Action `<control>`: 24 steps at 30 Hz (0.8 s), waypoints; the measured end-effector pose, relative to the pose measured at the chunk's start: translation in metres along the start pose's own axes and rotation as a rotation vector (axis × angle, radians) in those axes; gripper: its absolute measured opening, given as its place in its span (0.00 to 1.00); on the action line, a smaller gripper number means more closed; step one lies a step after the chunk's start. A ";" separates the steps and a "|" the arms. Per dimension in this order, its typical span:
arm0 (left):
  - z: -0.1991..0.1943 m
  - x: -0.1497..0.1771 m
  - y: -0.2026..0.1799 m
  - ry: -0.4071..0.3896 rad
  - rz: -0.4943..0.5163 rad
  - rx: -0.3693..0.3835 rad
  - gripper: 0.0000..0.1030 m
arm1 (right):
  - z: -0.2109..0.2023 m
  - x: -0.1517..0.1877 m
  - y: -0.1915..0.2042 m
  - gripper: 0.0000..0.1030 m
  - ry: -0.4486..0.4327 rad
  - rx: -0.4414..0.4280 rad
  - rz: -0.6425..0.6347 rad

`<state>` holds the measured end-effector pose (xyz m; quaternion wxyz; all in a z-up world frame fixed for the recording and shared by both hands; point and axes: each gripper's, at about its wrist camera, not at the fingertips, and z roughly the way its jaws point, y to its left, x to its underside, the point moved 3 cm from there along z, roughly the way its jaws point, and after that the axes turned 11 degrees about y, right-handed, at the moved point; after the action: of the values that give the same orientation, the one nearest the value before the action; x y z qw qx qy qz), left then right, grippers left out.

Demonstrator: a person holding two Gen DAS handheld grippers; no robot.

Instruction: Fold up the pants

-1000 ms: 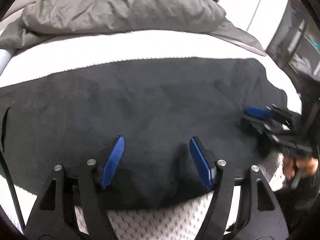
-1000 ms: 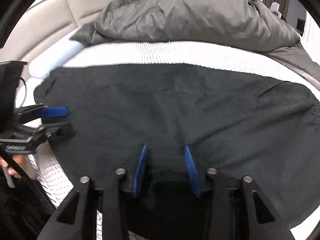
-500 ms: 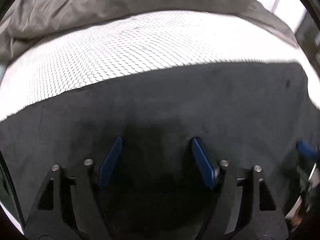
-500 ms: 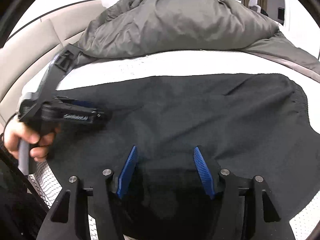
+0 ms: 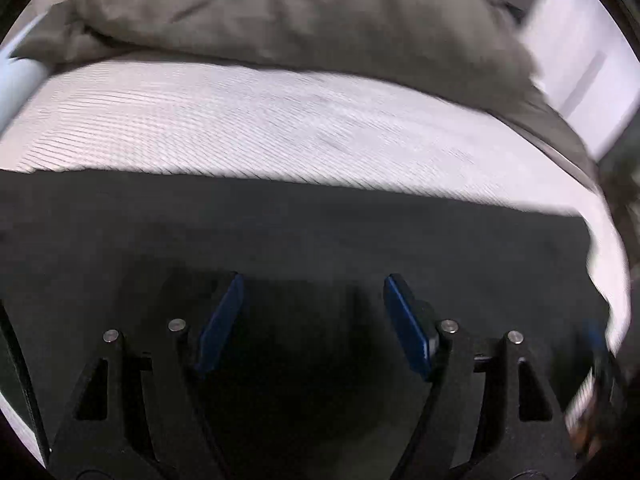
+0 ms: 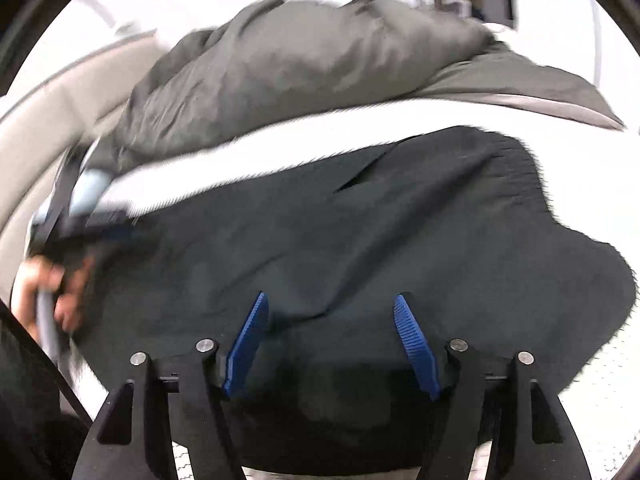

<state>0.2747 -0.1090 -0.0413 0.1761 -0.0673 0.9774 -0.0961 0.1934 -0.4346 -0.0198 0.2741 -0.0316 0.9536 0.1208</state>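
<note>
While 1 black fabric pants [image 6: 360, 240] lie on the white mattress [image 5: 280, 128], 2 grippers, left gripper [image 5: 312, 316] and right gripper [image 6: 332, 332], hover with jaws released beside 1 grey duvet [image 6: 300, 64].

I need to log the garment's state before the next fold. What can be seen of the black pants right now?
The black pants are dark, matte, soft-looking fabric, spread mostly flat across the white mesh-textured mattress, with shallow wrinkles and a slit-like crease near the far edge. The far edge runs fairly straight; the right end is rounded and uneven. The left gripper and right gripper hover over the near edge, jaws open, holding nothing. The grey duvet lies beyond, apart from the pants.
</note>
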 end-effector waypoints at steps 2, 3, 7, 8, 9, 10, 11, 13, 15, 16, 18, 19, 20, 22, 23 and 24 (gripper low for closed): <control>0.002 0.020 -0.021 0.026 0.081 0.027 0.68 | -0.009 -0.003 -0.015 0.66 -0.040 -0.005 0.026; 0.006 0.031 -0.036 0.047 0.145 0.007 0.69 | -0.009 -0.004 -0.021 0.66 -0.032 0.018 0.021; 0.025 0.056 -0.060 0.069 0.328 -0.112 0.75 | 0.001 0.016 -0.055 0.65 0.107 0.021 0.006; 0.024 0.057 -0.059 0.065 0.330 -0.098 0.77 | 0.000 0.022 -0.061 0.65 0.113 -0.010 0.010; 0.020 0.056 -0.056 0.082 0.315 -0.076 0.77 | -0.009 0.033 -0.072 0.64 0.095 -0.035 0.028; 0.018 0.056 -0.055 0.087 0.302 -0.070 0.77 | -0.018 0.042 -0.079 0.64 0.071 -0.038 0.051; 0.017 0.056 -0.052 0.085 0.292 -0.074 0.77 | -0.028 0.050 -0.086 0.64 0.044 -0.050 0.084; 0.012 0.058 -0.052 0.079 0.278 -0.067 0.77 | -0.049 0.066 -0.101 0.65 -0.028 -0.085 0.183; 0.005 0.064 -0.055 0.073 0.282 -0.066 0.77 | -0.066 0.074 -0.121 0.65 -0.087 -0.067 0.308; 0.004 0.067 -0.053 0.073 0.281 -0.059 0.77 | -0.069 0.074 -0.128 0.65 -0.102 -0.060 0.347; -0.008 0.075 -0.055 0.079 0.275 0.001 0.77 | -0.069 0.069 -0.141 0.65 -0.116 -0.071 0.421; -0.012 0.078 -0.053 0.081 0.278 0.028 0.77 | -0.067 0.063 -0.146 0.65 -0.128 -0.090 0.446; -0.017 0.083 -0.053 0.082 0.285 0.056 0.77 | -0.063 0.058 -0.150 0.65 -0.134 -0.107 0.466; -0.024 0.095 -0.048 0.080 0.316 0.092 0.77 | -0.047 0.049 -0.158 0.62 -0.123 -0.143 0.532; -0.024 0.100 -0.049 0.083 0.335 0.095 0.78 | -0.038 0.045 -0.163 0.52 -0.115 -0.153 0.575; -0.020 0.107 -0.049 0.095 0.354 0.077 0.78 | -0.027 0.040 -0.167 0.42 -0.103 -0.160 0.622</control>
<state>0.1726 -0.1715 -0.0478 0.1462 0.1174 0.9767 -0.1042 0.1664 -0.6031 -0.0549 0.2685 0.2459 0.8900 0.2745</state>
